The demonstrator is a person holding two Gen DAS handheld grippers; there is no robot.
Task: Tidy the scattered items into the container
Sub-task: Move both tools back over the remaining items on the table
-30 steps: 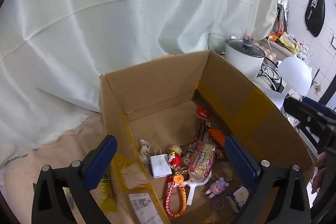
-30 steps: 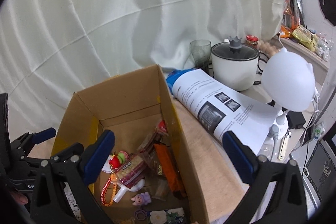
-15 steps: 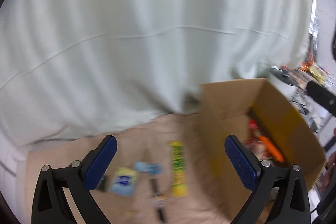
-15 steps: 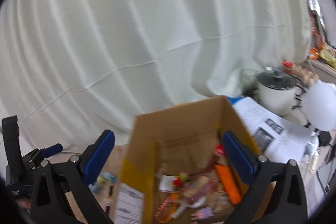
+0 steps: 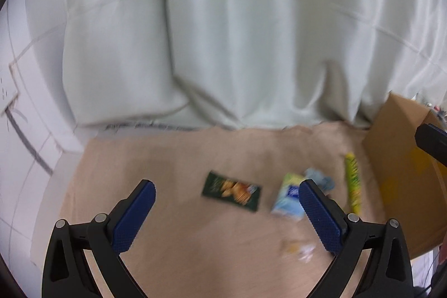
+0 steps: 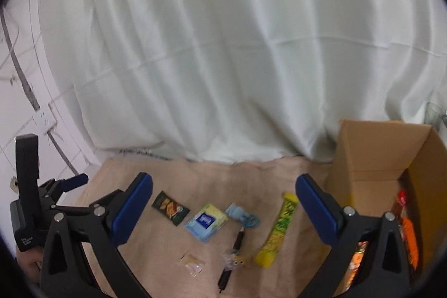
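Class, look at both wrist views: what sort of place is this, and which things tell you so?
Probably a home table set up for recording: a white sheet hung behind, a beige cloth covering the surface, and a cardboard box beside scattered snack packets.

left wrist – low, near | right wrist – higher | shared: table [image 5: 195, 242] (scattered items)

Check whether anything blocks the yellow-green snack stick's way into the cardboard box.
Nothing visible does. The yellow-green snack stick lies on the cloth right beside the cardboard box, nearest of the loose items. Only the box's own side wall stands between them, so it must be lifted over.
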